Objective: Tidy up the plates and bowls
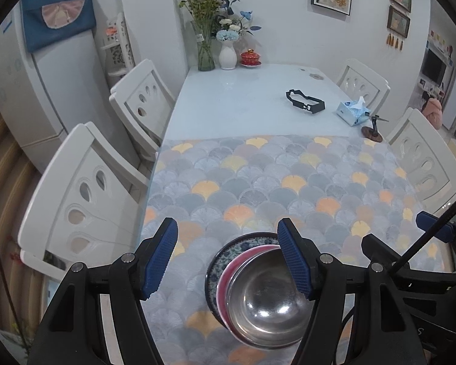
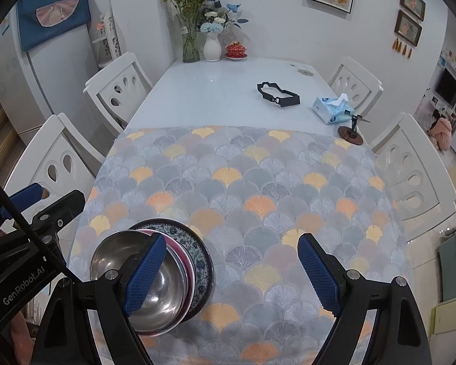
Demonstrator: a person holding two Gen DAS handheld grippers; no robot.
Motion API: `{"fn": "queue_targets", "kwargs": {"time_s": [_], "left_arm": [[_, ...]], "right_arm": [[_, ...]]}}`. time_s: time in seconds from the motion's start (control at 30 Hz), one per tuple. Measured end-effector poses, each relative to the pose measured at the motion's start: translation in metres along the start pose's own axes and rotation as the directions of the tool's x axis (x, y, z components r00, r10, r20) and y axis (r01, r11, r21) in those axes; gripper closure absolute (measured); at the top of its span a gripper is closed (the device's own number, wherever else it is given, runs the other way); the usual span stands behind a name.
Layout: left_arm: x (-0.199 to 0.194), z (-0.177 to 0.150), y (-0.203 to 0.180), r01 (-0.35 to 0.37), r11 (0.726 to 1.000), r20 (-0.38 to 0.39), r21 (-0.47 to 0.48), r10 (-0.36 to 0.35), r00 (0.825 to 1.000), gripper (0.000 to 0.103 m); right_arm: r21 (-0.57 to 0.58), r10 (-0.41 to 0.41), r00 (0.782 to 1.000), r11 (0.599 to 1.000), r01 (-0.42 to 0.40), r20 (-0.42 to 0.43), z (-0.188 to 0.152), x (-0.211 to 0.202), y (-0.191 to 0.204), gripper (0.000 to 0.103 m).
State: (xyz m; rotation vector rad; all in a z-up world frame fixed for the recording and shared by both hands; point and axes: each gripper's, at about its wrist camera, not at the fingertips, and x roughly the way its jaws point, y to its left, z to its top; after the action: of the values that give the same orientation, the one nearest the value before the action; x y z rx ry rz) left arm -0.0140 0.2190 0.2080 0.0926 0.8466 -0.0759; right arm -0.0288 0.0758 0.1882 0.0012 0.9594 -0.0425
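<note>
Three dishes are sitting stacked on the patterned cloth (image 1: 258, 182) at my end of the table (image 1: 243, 97): a steel bowl (image 1: 267, 307) is resting inside a pink bowl (image 1: 225, 286), and both are lying on a blue-and-white plate (image 1: 219, 261). I am holding my left tongs (image 1: 228, 261) above that stack with the fingers spread wide and nothing between them; the right-hand finger pad (image 1: 293, 258) is showing in front of the steel bowl's rim, though I cannot tell whether it is touching. I am holding my right tongs (image 2: 231, 276) just beside the stack, likewise spread apart and gripping nothing, with the left-hand pad (image 2: 144, 273) overlapping the steel bowl in view and the other pad over bare cloth. Beyond the cloth, a black strap (image 1: 305, 102), a tissue box (image 1: 352, 111) and a small stand on a wooden base (image 1: 372, 130) are lying on the table, and two vases of flowers (image 1: 215, 48) and a red lidded cup (image 1: 250, 57) are standing at the far end by the wall.
</note>
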Motion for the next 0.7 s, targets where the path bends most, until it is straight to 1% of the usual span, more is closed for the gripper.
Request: {"fn": "queue_targets", "kwargs": {"time_s": [0.1, 0.27, 0.33, 0.4, 0.57, 0.7], "left_arm": [[0.0019, -0.0003, -0.0002, -0.008, 1.000, -0.013, 0.000, 0.008, 1.000, 0.032], [0.0039, -0.0020, 0.0044, -0.008, 1.000, -0.028, -0.027, 0.007, 1.000, 0.032], [0.0043, -0.0026, 0.0050, -0.019, 0.999, -0.032, -0.030, 0.018, 0.999, 0.032], [0.0039, -0.0039, 0.0038, -0.043, 0.999, -0.028, -0.025, 0.042, 0.999, 0.032], [-0.0002, -0.0036, -0.0002, -0.065, 0.998, -0.010, 0.002, 0.065, 0.998, 0.032], [-0.0001, -0.0038, -0.0003, -0.060, 0.998, -0.018, 0.004, 0.060, 0.998, 0.032]], "right_arm": [[0.002, 0.000, 1.000, 1.000, 0.000, -0.001, -0.0016, -0.0001, -0.0002, 0.016], [0.002, -0.001, 1.000, 1.000, 0.001, -0.003, -0.0039, 0.0004, -0.0016, 0.016], [0.004, 0.000, 1.000, 1.000, 0.000, -0.007, -0.0046, 0.0014, -0.0022, 0.016], [0.003, 0.000, 1.000, 1.000, 0.000, -0.009, -0.0058, 0.0015, -0.0022, 0.016], [0.002, 0.001, 1.000, 1.000, -0.001, -0.009, -0.0070, 0.0004, -0.0010, 0.016], [0.006, 0.004, 1.000, 1.000, -0.004, -0.013, -0.0072, 0.0007, -0.0024, 0.016]]}}
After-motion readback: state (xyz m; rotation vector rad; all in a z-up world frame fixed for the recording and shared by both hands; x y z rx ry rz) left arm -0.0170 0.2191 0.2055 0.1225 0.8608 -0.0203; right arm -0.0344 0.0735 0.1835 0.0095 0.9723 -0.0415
